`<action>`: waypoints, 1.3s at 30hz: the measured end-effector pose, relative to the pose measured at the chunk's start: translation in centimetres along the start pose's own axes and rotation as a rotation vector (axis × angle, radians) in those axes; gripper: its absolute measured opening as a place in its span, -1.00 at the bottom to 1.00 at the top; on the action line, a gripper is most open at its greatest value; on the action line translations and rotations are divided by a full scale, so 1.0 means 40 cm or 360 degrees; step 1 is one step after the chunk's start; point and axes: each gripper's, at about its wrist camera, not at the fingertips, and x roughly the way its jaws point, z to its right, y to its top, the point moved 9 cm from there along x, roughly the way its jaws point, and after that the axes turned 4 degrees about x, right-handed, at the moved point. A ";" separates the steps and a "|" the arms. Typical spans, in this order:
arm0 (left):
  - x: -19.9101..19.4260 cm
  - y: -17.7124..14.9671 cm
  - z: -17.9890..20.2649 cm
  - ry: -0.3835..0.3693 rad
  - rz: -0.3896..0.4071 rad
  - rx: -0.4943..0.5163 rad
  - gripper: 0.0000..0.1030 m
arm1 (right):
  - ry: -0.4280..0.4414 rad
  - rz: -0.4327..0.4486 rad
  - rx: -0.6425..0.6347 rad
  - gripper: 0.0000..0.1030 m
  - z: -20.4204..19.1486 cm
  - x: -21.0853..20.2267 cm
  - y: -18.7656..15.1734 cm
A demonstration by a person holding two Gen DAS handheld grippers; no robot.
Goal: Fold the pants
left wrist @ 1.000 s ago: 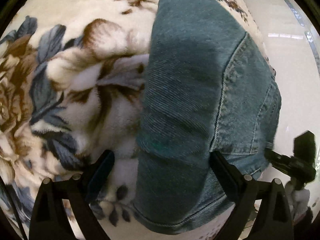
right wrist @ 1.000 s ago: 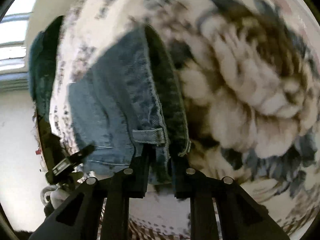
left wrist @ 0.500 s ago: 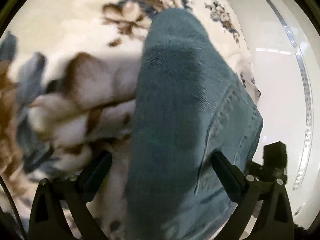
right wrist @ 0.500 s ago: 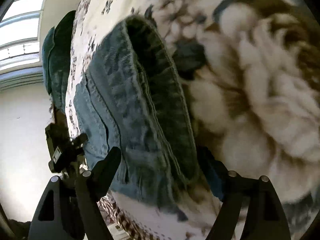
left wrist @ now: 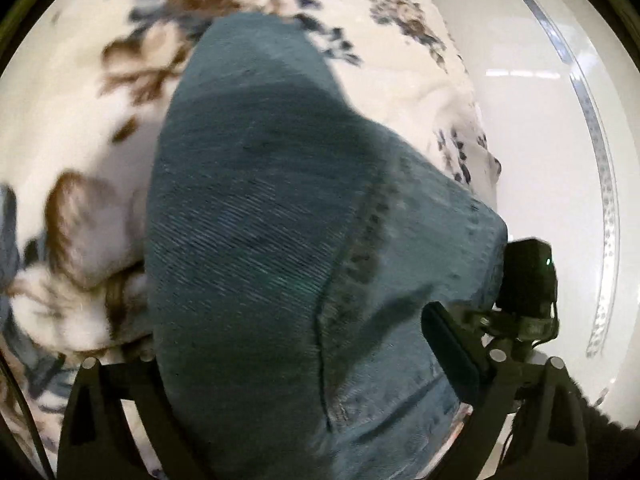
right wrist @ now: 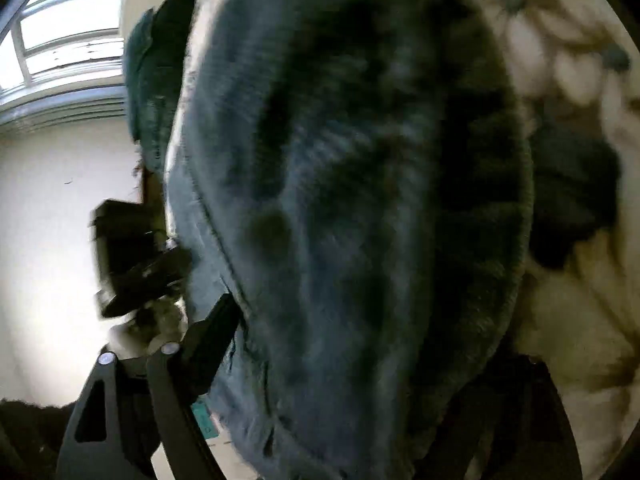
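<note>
The pants [left wrist: 288, 264], thick blue denim, are seen folded into a bundle near the edge of the bed's floral blanket [left wrist: 80, 128]. They are judged heavy, soft and not slippery; the thick folded edge is best gripped through all layers. The left claw [left wrist: 300, 360] is held spread wide, straddling the bundle. The right claw [right wrist: 360, 368] is likewise spread around the denim from the opposite side, its right finger largely hidden.

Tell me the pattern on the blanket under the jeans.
The blanket is cream with brown and blue-grey flowers; clearest in the left wrist view.
</note>
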 end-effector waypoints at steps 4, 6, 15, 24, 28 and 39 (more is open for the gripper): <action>-0.057 -0.006 0.019 -0.0046 0.0047 0.0042 0.50 | -0.0065 0.0083 -0.0035 -0.11 -0.028 -0.020 0.003; -0.074 -0.014 0.027 -0.0044 0.0054 0.0060 0.44 | -0.0077 0.0115 -0.0069 -0.19 -0.052 -0.034 -0.008; -0.208 -0.024 0.071 -0.0102 0.0143 0.0028 0.43 | -0.0087 0.0155 -0.0185 -0.26 -0.217 -0.101 -0.061; -0.574 -0.102 -0.030 -0.0051 0.0329 -0.0039 0.43 | -0.0085 0.0098 -0.0367 -0.26 -0.565 -0.062 -0.168; -0.802 -0.151 -0.161 -0.0006 0.0430 -0.0123 0.44 | -0.0031 0.0047 -0.0439 -0.26 -0.777 0.048 -0.228; -1.337 -0.219 -0.668 0.0178 0.0618 -0.0275 0.43 | 0.0188 -0.0101 -0.0582 -0.26 -1.289 0.560 -0.356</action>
